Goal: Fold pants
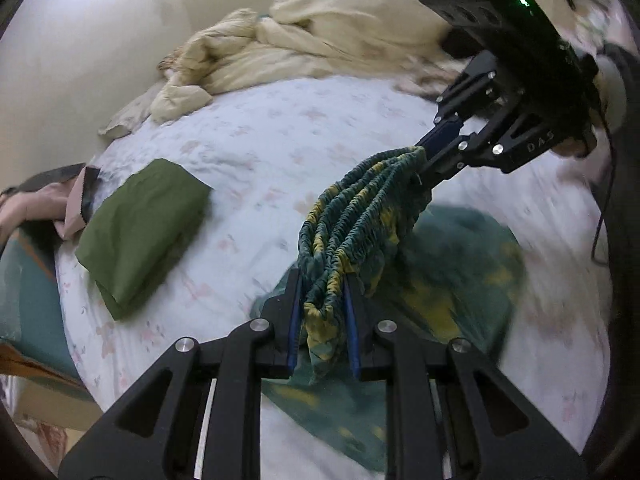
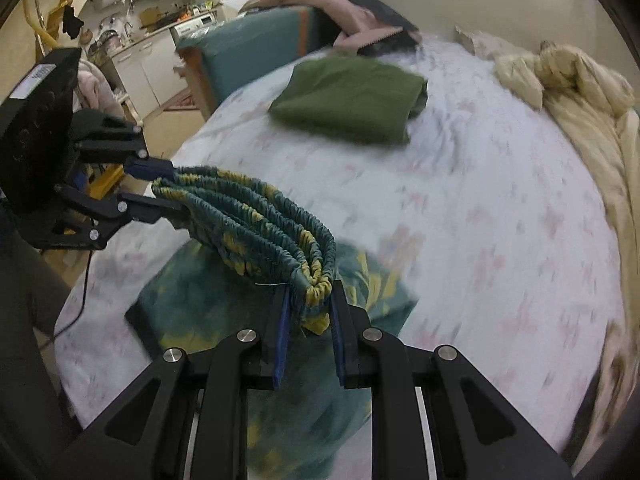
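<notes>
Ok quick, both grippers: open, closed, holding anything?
Left gripper: closed on one end of the teal-and-yellow pants' waistband.
Right gripper: closed on the other end of that waistband, lifted above the bed.

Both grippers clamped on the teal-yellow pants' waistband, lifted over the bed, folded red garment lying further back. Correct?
Not quite: the folded garment is olive green, not red, as the right wrist view shows. The left gripper and right gripper do clamp the pants waistband above the bed.
</notes>
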The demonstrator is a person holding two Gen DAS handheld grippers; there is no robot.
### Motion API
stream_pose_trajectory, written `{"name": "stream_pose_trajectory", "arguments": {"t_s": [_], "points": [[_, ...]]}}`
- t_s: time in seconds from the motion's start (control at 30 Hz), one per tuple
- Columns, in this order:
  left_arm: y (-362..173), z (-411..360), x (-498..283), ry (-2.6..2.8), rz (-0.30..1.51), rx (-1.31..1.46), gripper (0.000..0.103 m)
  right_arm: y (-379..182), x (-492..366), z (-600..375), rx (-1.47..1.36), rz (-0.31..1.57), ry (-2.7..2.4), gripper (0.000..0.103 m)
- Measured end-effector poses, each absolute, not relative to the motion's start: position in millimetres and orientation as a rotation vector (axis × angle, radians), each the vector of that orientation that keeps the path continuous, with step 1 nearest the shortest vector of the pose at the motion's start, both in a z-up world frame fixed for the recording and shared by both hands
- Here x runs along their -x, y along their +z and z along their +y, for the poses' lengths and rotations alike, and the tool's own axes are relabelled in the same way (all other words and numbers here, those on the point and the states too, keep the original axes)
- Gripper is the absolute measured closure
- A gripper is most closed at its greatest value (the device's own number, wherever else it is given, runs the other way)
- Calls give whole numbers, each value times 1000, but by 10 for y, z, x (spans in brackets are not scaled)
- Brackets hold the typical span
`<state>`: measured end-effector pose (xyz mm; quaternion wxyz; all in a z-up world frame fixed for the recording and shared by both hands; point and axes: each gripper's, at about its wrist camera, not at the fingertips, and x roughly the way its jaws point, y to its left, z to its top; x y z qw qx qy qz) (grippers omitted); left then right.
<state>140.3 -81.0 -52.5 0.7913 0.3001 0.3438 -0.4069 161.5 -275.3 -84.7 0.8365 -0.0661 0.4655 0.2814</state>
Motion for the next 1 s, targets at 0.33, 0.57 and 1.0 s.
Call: {"name": "stream_pose_trajectory", "arguments": {"t_s": [0.33, 0.57, 1.0], "points": [[-1024, -782, -703, -973, 1118, -764, 68, -1408, -804, -2741, 187, 1285, 635, 78], [-711, -533, -1319, -694, 1148, -241, 60, -1063, -1139, -3009, -81, 1105, 505, 78], [-1396, -390, -1340, -410, 1378, 60, 57, -1647, -1241, -2896, -283, 1309, 460, 78]]}}
